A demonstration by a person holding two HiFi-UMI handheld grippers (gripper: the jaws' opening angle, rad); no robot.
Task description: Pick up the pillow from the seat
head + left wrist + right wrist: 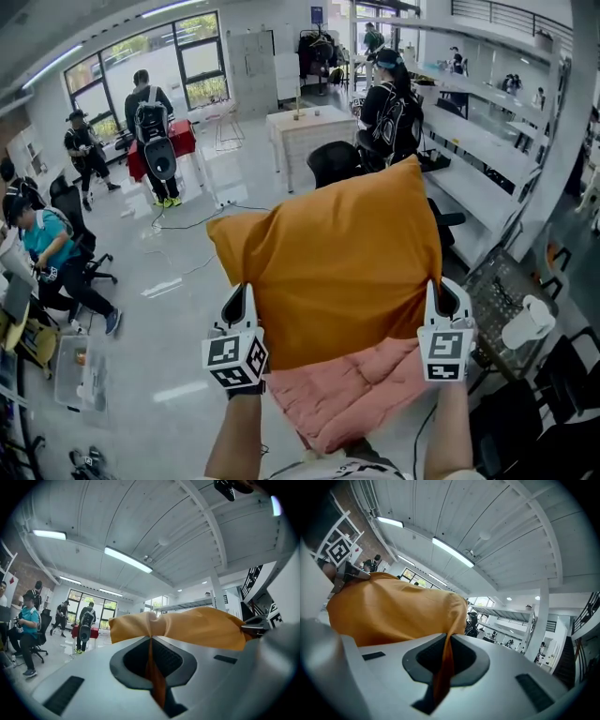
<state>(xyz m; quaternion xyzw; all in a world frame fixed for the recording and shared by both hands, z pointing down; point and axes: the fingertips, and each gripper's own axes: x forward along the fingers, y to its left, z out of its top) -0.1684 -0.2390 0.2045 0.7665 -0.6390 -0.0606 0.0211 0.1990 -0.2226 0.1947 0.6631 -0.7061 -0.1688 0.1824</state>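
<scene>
An orange pillow hangs in the air in front of me, held flat between both grippers. My left gripper is shut on its lower left edge, and orange fabric is pinched between the jaws in the left gripper view. My right gripper is shut on the lower right edge, with a fold of the pillow caught in its jaws. Below the pillow lies a pink quilted seat cushion. The seat under it is mostly hidden.
A black office chair stands behind the pillow. White desks run along the right, with a white mug on a mesh shelf. Several people stand or sit on the left and at the back. A white table stands in mid-room.
</scene>
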